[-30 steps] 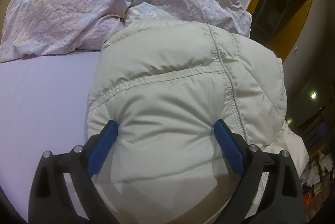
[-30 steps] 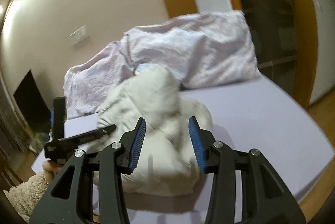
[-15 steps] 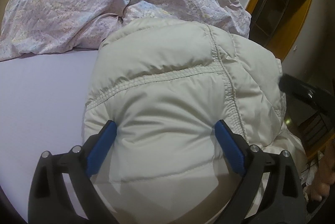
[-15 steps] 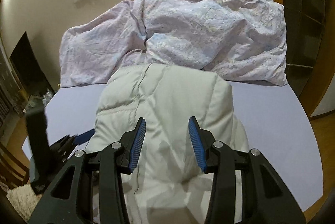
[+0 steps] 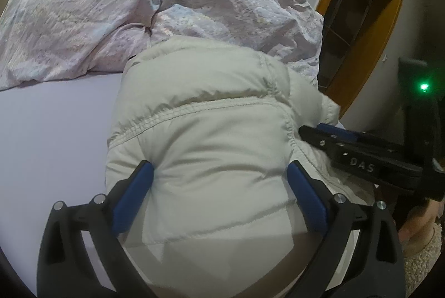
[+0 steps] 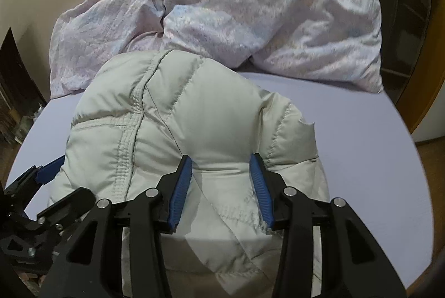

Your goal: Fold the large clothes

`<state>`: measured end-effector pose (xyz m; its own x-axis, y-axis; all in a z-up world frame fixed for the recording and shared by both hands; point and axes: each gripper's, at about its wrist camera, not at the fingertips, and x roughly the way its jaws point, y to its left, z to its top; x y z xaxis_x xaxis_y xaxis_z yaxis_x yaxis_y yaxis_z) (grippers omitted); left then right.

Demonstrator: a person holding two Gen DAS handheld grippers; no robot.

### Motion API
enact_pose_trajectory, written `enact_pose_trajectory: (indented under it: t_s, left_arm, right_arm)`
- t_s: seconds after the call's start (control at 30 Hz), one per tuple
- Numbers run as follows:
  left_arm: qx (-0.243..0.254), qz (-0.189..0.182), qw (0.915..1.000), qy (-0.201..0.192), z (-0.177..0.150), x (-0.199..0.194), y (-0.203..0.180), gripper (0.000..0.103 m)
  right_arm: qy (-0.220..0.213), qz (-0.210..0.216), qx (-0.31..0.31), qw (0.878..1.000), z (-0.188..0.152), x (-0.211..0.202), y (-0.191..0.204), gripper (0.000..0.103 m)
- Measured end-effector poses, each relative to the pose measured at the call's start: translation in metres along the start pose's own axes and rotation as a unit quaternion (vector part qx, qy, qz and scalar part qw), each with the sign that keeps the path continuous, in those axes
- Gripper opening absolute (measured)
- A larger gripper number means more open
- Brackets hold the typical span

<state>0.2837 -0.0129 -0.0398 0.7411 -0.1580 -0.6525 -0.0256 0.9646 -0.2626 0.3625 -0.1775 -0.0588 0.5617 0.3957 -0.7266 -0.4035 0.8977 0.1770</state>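
A cream puffer jacket (image 5: 211, 131) lies bundled on the lilac bed sheet (image 5: 50, 136); it also fills the right wrist view (image 6: 194, 117). My left gripper (image 5: 221, 172) is open wide, its blue pads astride the jacket's near end and pressing into it. My right gripper (image 6: 221, 160) is open, its pads set around a bulge of the jacket's near edge. The right gripper shows in the left wrist view (image 5: 333, 136) at the jacket's right side. The left gripper shows in the right wrist view (image 6: 41, 175) at the jacket's left side.
A crumpled pink patterned duvet (image 5: 139, 5) lies across the far side of the bed, also in the right wrist view (image 6: 250, 5). A wooden door frame (image 5: 361, 33) stands at the right. The bed's right edge (image 6: 411, 153) drops to the floor.
The right gripper has swung in from the right side and come down onto the jacket's near edge beside the left gripper. The left gripper has barely moved.
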Motion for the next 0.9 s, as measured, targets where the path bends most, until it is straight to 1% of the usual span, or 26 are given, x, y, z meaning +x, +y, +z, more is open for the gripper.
enact_pose_trajectory:
  t_s: [0.17, 0.37, 0.63, 0.9]
  left_arm:
    - [0.020, 0.006, 0.9997, -0.012, -0.004, 0.005, -0.008, 0.099]
    - [0.037, 0.017, 0.9990, -0.019, -0.007, 0.009, -0.013, 0.100]
    - [0.045, 0.033, 0.9982, -0.023, -0.009, 0.016, -0.018, 0.100]
    - [0.047, 0.037, 0.9979, -0.025, -0.009, 0.020, -0.018, 0.100]
  right_arm:
    - [-0.013, 0.027, 0.017, 0.999, -0.012, 0.014, -0.012, 0.045]
    - [-0.024, 0.047, 0.029, 0.998, -0.022, 0.022, -0.020, 0.045]
    - [-0.019, 0.058, 0.025, 0.998, -0.022, 0.034, -0.025, 0.045]
    - [-0.021, 0.071, 0.029, 0.997, -0.020, 0.042, -0.030, 0.045]
